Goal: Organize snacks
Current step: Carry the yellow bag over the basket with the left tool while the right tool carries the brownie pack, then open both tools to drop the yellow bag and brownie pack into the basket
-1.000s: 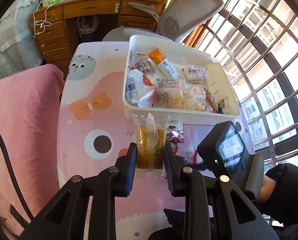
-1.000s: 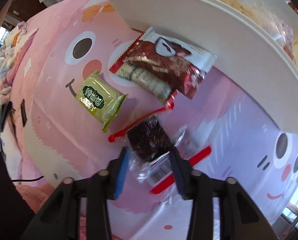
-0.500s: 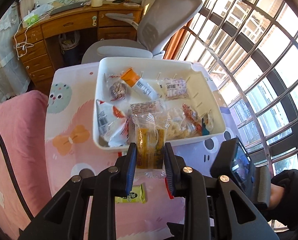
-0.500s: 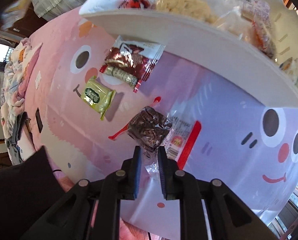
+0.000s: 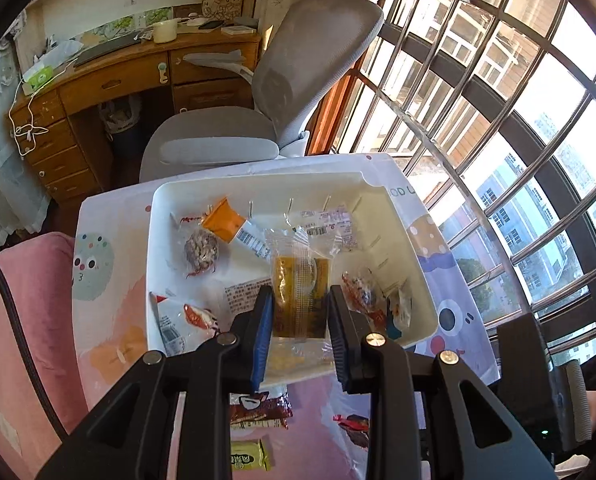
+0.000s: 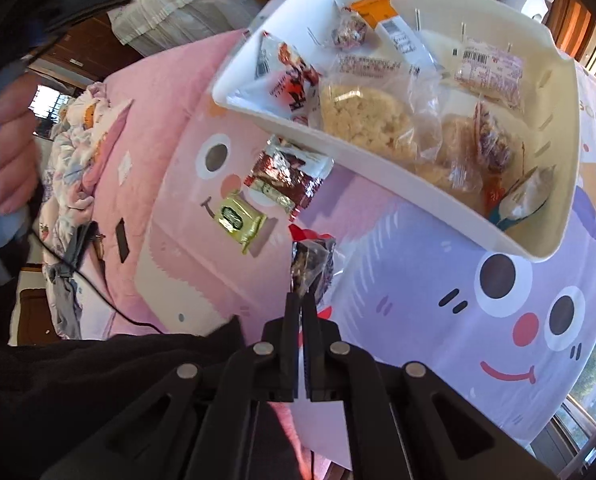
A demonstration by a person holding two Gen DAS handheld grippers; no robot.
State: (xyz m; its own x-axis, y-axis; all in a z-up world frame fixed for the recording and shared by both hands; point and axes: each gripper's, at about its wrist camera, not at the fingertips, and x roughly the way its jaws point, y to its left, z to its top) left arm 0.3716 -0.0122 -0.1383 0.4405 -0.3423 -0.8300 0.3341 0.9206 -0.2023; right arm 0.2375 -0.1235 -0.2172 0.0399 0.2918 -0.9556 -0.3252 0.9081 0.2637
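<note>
So the big white tray (image 5: 412, 264) sits on the cartoon-print table (image 6: 478, 360), stuffed with snacks. Left tool (image 5: 300, 334) is pinching a clear yellow snack pack (image 5: 300, 292) above the tray. Right tool (image 6: 302, 314) just squeezed closed on a dark snack packet (image 6: 312, 266), held up beside the tray's near wall.

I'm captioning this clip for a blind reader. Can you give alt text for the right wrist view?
The right gripper, shut, pinches a dark snack packet by its edge above a pink cartoon tablecloth. Beyond it, a white bin holds several wrapped snacks; a green packet and red-brown packet lie beside it.
</note>
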